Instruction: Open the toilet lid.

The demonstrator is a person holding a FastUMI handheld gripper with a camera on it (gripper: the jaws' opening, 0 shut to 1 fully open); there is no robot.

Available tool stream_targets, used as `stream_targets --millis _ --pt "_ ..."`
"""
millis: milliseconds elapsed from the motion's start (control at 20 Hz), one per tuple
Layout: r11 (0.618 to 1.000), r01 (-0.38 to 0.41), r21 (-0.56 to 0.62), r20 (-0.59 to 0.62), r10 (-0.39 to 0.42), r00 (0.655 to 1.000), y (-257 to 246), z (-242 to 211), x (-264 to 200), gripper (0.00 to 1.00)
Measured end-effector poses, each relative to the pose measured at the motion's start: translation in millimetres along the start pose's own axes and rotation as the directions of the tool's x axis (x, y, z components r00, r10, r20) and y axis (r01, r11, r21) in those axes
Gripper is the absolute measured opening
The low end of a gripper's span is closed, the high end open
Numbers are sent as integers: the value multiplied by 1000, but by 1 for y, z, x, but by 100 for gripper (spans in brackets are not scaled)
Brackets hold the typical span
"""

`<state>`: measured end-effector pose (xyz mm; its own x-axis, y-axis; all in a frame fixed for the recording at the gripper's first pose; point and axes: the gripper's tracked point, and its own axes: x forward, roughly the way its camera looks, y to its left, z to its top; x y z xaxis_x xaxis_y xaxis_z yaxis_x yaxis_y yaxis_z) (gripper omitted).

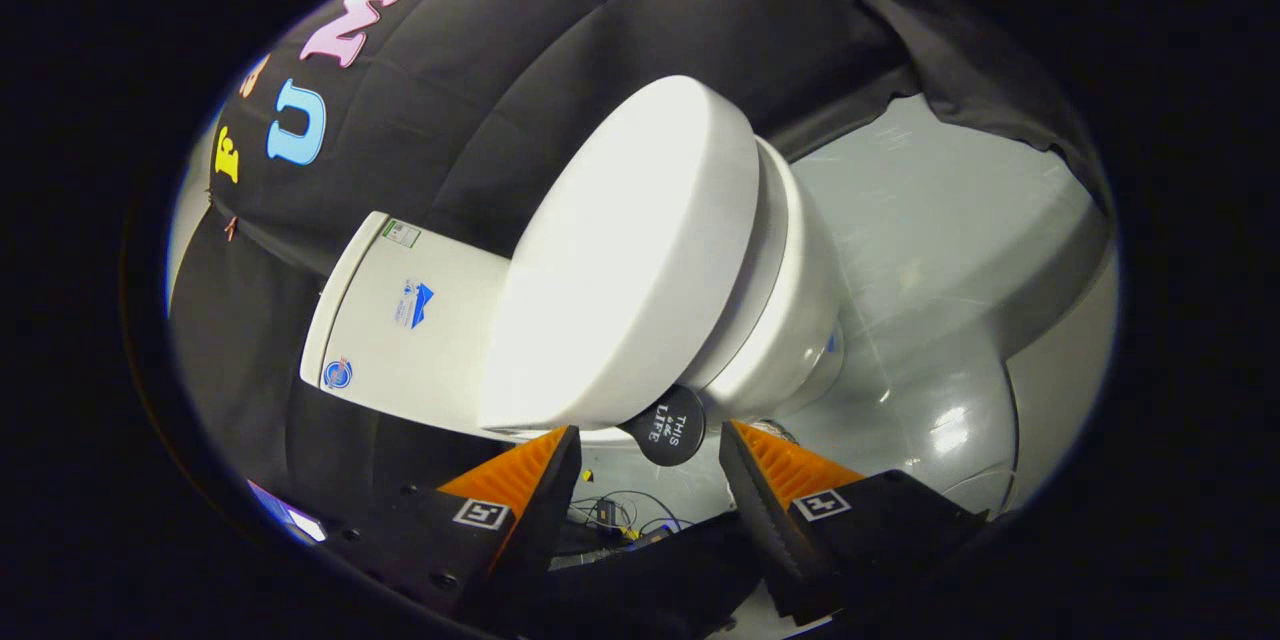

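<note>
Lid (625,260) lies closed on the white toilet (790,320); just ahead, the gripper (650,445) hangs with fingers spread, a dark round tab (668,425) between their tips.

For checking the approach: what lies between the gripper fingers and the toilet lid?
In the gripper view, a round black tab hangs at the toilet lid edge, just ahead of the open hand-held gripper.

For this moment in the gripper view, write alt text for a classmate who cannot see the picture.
A white toilet with its lid down sits just beyond the open claw, whose two fingers are spread apart and touching nothing. A small round black tab at the lid's edge lies just ahead, between the fingertips. The tank backs onto black cloth, on a grey floor.
</note>
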<state>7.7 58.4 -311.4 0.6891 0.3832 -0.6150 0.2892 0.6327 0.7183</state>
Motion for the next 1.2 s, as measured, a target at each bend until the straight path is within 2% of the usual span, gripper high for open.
stream_targets --millis 50,100,150,200,300,400,500,650,850,1200 --pt "1000 -11 -2 22 11 1000 3 6 2 85" --pt "1000 -9 -14 11 9 1000 3 4 0 71" --pt "999 9 -41 4 -9 1000 -4 0 4 70" --pt "997 44 -56 3 -44 999 -16 0 11 56" --pt "1000 6 4 -6 -6 1000 -11 6 7 28" --pt "1000 -5 -6 -15 5 1000 -16 -3 14 27" --pt "999 5 48 -11 -4 1000 -14 6 12 10" --pt "999 -24 30 -26 25 999 -6 10 -2 10" --pt "997 -8 -71 -27 6 1000 10 14 -11 10" --pt "990 -67 -128 18 70 997 54 38 -37 10"
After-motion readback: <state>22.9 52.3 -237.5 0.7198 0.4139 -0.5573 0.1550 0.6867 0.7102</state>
